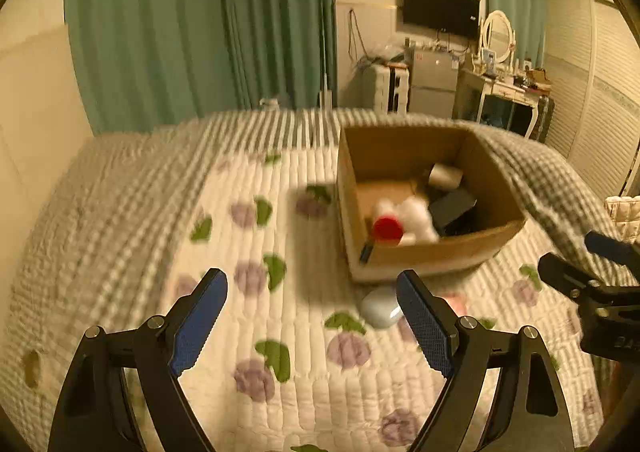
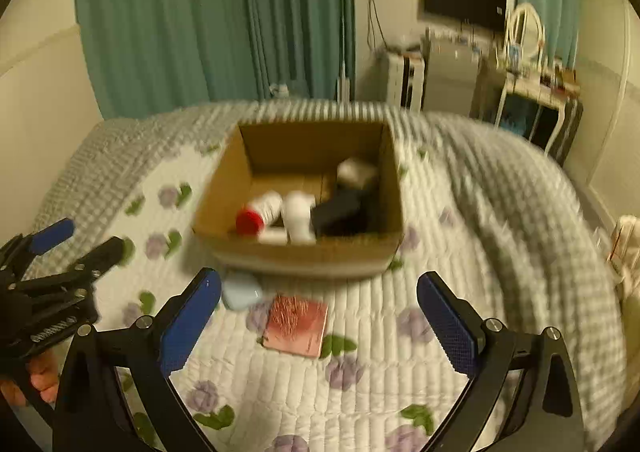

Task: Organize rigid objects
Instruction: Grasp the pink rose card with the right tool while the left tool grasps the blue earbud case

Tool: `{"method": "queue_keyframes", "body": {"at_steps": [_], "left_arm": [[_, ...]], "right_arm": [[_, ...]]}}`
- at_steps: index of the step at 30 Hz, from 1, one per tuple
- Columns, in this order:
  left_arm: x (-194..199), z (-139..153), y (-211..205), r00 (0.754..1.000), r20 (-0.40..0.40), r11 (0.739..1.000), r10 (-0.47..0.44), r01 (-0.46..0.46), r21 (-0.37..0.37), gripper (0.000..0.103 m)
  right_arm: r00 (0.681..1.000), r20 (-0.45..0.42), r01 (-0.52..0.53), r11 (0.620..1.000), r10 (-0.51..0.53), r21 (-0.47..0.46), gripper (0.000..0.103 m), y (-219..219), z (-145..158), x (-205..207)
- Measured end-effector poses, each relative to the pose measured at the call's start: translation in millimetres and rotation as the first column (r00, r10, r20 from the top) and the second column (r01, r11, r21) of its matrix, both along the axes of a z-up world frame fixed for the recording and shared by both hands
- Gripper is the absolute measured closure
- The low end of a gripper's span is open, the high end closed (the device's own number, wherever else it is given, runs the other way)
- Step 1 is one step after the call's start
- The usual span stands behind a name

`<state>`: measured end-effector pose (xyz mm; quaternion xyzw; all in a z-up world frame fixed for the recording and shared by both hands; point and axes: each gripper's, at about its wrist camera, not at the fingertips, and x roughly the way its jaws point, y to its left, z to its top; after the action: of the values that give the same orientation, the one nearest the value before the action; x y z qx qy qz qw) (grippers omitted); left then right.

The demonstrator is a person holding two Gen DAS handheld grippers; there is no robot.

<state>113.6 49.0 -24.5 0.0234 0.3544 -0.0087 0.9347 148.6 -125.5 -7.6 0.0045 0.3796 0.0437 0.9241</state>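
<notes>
Pink box [image 2: 296, 326] before cardboard box [image 2: 304, 252]

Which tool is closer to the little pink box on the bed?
Right. The right tool hangs open right over the pink box; the left tool is off to its left.

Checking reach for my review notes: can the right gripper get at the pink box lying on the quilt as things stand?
Probably yes. The right gripper is open and empty, and the pink box lies flat on the quilt between its fingers, apart from the cardboard box and the pale blue case. Nothing blocks the way.
</notes>
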Motion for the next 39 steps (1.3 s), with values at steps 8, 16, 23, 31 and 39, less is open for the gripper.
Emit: {"method": "queue_keyframes", "body": {"at_steps": [8, 16, 23, 31, 39], "left_arm": [[12.3, -66.6, -8.4, 0.993, -0.091, 0.996, -0.07, 0.075, 0.055, 0.014], [15.7, -82.5, -7.6, 0.991, -0.123, 0.994, -0.059, 0.069, 0.079, 0.014], [15.9, -77.1, -15.1, 0.988, -0.14, 0.995, -0.07, 0.08, 0.066, 0.014], [45.5, -82.6, -58.5, 0.977, -0.2, 0.994, -0.074, 0.089, 0.069, 0.014], [77.9, -117.1, -80.8, 0.957, -0.278, 0.995, -0.081, 0.095, 0.036, 0.015]], "right_arm": [[0.988, -0.153, -0.04, 0.998, 0.031, -0.053, 0.004, 17.5, -103.3, 33.3], [0.965, -0.244, -0.084, 0.994, 0.098, 0.067, 0.005, 23.6, -152.0, 64.0], [0.975, -0.221, -0.018, 0.996, 0.036, 0.083, 0.03, 5.6, -151.3, 52.7], [0.993, -0.103, 0.062, 0.998, -0.062, 0.0, 0.03, -24.0, -112.1, 36.3], [0.984, -0.144, 0.114, 0.993, -0.108, 0.036, 0.031, -42.1, -122.2, 47.6]]}}
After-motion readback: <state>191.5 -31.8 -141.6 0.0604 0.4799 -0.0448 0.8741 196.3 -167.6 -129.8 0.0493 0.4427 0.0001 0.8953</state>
